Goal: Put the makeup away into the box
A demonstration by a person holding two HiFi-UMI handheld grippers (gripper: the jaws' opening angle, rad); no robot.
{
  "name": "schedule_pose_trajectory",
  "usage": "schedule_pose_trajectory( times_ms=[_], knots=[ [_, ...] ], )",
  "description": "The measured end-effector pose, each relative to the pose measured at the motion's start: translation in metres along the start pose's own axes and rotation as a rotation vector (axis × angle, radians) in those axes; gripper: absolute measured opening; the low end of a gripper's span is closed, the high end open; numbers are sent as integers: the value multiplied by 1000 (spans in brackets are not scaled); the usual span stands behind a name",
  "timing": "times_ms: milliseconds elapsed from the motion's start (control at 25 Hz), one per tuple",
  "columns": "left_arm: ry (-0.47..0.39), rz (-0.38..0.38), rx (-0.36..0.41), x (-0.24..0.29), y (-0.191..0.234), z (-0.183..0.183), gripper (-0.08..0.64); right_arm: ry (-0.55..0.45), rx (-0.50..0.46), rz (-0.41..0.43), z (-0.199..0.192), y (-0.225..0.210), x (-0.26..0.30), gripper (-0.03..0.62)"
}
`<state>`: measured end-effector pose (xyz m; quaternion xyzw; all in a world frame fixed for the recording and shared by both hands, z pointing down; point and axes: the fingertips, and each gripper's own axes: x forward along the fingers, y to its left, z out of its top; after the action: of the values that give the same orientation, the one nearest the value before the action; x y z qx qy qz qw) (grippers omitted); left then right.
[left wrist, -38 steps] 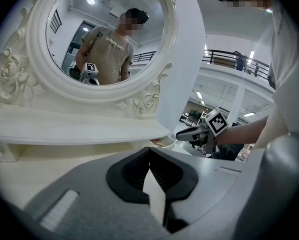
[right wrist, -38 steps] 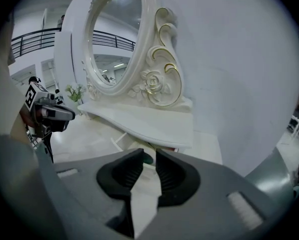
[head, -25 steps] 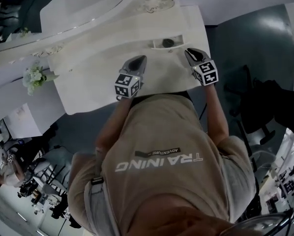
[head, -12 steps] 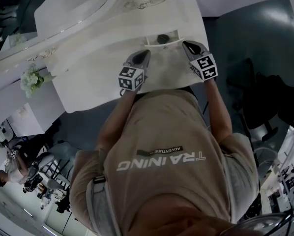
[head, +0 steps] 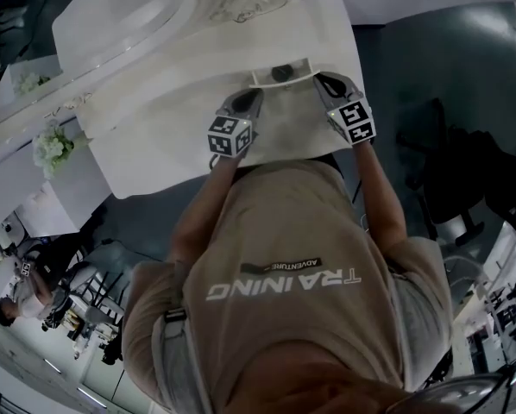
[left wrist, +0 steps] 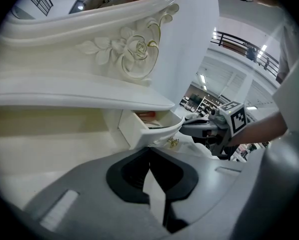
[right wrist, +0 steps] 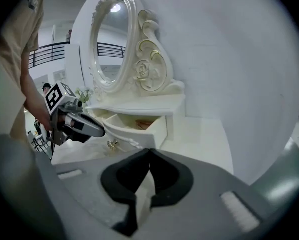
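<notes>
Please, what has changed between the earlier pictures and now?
The left gripper and the right gripper both moved forward and now sit close on either side of the open drawer. Nothing was taken hold of or let go; both jaws are shut and empty. The drawer stayed open, with the dark round item inside.

Bright even light, fisheye-warped dark edges

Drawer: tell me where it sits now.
Head view, top centre: the drawer stands open under the vanity shelf, between the left gripper and right gripper.
</notes>
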<state>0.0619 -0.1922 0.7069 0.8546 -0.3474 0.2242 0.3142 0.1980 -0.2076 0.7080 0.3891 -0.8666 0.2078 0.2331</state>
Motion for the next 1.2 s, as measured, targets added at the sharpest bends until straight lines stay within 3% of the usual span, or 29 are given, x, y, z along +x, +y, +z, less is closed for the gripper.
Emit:
schedule_pose_trajectory(
  times_ms=[1200],
  knots=[
    [-19,35,-8,24,51,41,6,-33,-6,-1,31,-29,49,5]
  ],
)
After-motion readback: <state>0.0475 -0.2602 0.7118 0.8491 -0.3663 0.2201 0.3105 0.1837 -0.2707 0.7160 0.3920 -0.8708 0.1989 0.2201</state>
